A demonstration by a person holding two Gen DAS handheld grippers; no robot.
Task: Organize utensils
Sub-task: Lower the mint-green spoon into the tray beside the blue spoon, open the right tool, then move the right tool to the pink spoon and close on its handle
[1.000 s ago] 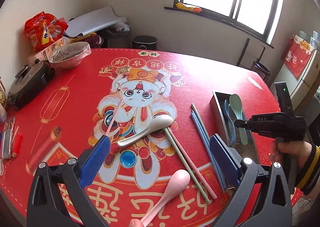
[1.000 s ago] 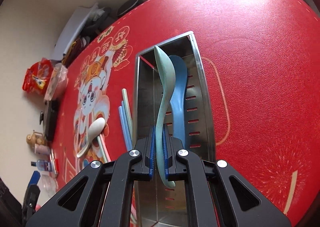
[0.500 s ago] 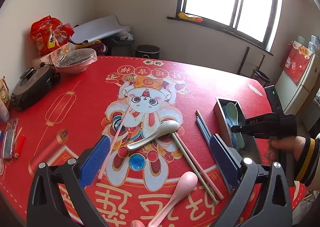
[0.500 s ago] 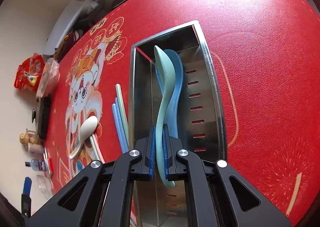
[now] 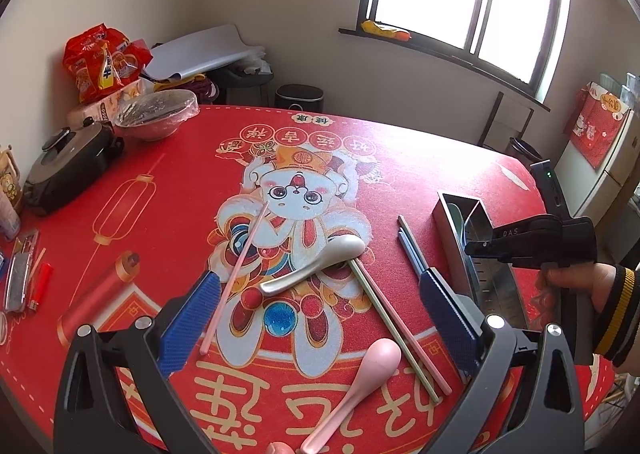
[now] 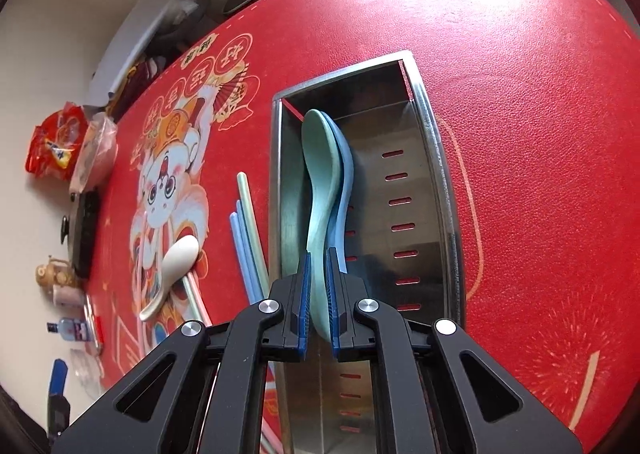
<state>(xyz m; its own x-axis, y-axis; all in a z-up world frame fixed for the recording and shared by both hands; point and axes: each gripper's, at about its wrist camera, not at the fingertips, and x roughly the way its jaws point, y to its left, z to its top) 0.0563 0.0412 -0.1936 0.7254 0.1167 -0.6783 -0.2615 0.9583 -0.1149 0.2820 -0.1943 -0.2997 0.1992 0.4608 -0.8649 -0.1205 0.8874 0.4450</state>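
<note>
- Utensils lie partly sorted: a pale green plastic spoon sits inside the rectangular stainless-steel slotted holder, resting on a light blue plastic spoon beneath it.
- Right tongs hang over the near end of the holder, their blue pads either side of the green spoon's handle; whether the pads still touch it, I cannot tell.
- Left tongs are spread wide, holding nothing, above the red printed desk.
- Between the left pads lie a cream spoon, a pink spoon, and a green and a pink chopstick side by side, the cream spoon's bowl over their far ends.
- A single pink chopstick lies apart, just beside the left pad.
- Blue chopsticks and a pale green one lie on the desk just beside the holder's left wall.
- At the desk's far-left edge stand a dark electric cooker and a wrapped bowl.
</note>
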